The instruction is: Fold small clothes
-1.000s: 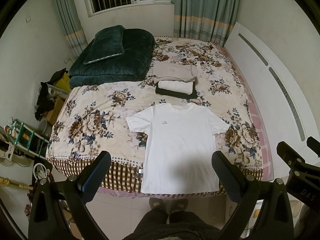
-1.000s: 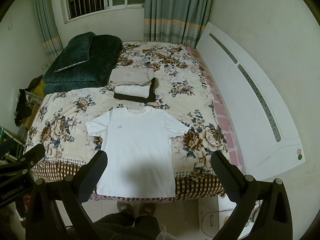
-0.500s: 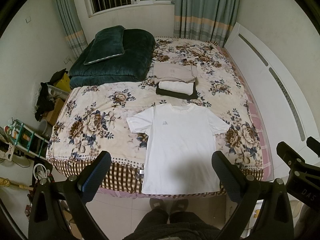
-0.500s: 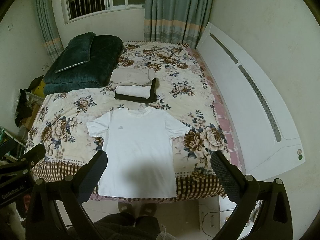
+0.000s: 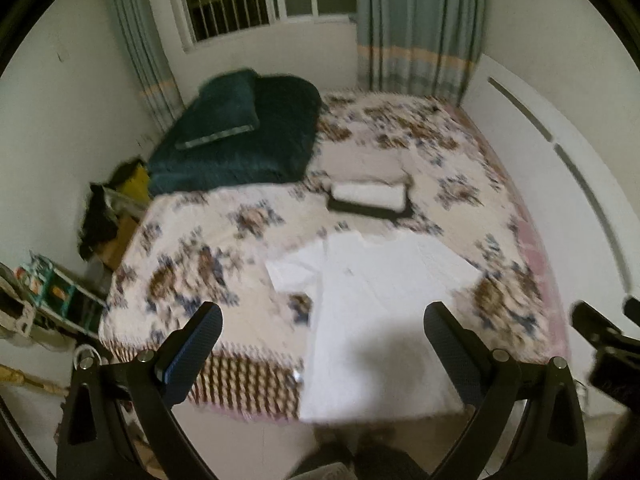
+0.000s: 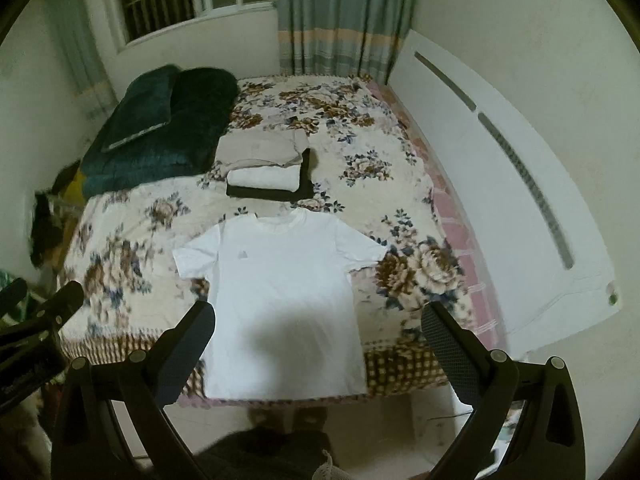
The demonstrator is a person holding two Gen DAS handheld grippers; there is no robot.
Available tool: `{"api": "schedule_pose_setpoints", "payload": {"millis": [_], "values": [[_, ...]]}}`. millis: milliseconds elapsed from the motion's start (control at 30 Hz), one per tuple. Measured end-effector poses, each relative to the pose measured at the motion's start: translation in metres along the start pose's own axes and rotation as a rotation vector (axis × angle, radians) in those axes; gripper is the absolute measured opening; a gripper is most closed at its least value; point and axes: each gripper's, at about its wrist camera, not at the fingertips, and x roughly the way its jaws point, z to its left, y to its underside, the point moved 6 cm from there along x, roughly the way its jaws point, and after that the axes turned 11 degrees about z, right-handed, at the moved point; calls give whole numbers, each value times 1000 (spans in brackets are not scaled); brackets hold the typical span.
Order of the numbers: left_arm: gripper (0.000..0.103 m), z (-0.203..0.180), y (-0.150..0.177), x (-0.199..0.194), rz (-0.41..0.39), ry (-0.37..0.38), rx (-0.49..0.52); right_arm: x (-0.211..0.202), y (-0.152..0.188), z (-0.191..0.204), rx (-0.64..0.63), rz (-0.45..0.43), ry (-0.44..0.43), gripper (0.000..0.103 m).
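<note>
Left wrist view, blurred: left claw (image 5: 322, 344) spread wide, holding nothing, above the foot of the bed (image 5: 192, 264); white T-shirt (image 5: 380, 320) flat on the floral cover, hem at the near edge.

Right wrist view: right claw (image 6: 318, 340) spread wide, holding nothing; white T-shirt (image 6: 284, 292) face up, sleeves out; stack of folded clothes (image 6: 266, 170) just beyond its collar; dark green quilt (image 6: 160, 132) at far left of the bed (image 6: 360, 152)
</note>
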Motion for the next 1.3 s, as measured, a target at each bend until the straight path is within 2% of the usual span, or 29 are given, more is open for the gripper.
{"api": "schedule_pose_setpoints", "payload": {"millis": [67, 133, 300, 367, 433, 500, 567, 600, 733, 867, 933, 967, 1000, 1067, 1100, 1200, 1267, 1300], "values": [[103, 4, -11, 36, -25, -44, 4, 31, -5, -11, 55, 9, -2, 103], [103, 2, -14, 72, -16, -66, 8, 75, -9, -31, 139, 37, 0, 103], [103, -19, -18, 200, 124, -84, -30, 222, -2, -97, 394, 166, -59, 103], [103, -27, -15, 253, 177, -121, -61, 281, 3, -127, 506, 212, -119, 103], [103, -32, -11, 294, 211, -153, -84, 350, 3, -154, 632, 253, -195, 97], [103, -36, -2, 345, 274, -206, -112, 410, 3, -176, 722, 271, -240, 78], [103, -36, 8, 390, 333, -230, -151, 479, -1, -192, 824, 290, -318, 67], [103, -35, 11, 407, 355, -234, -168, 506, -3, -197, 857, 298, -343, 67], [103, -33, 32, 481, 440, -248, -230, 630, -16, -208, 1065, 314, -536, 69], [103, -30, 43, 532, 489, -229, -277, 710, -33, -202, 1181, 304, -657, 72], [103, -28, 48, 547, 497, -205, -297, 735, -44, -198, 1188, 279, -659, 71], [103, -27, 47, 555, 493, -195, -303, 744, -51, -195, 1185, 258, -651, 66], [103, -26, 48, 558, 491, -189, -304, 748, -58, -192, 1170, 241, -626, 45], [103, -24, 50, 562, 488, -185, -300, 747, -72, -186, 1113, 218, -541, 16], [103, -20, 51, 560, 483, -185, -302, 744, -81, -182, 1074, 205, -490, 10], [103, -6, 51, 552, 450, -194, -316, 722, -116, -158, 870, 153, -332, 6], [103, 10, 51, 545, 419, -212, -320, 702, -144, -123, 667, 117, -232, 6], [103, 17, 52, 541, 407, -226, -320, 693, -160, -94, 533, 99, -184, 6]]}}
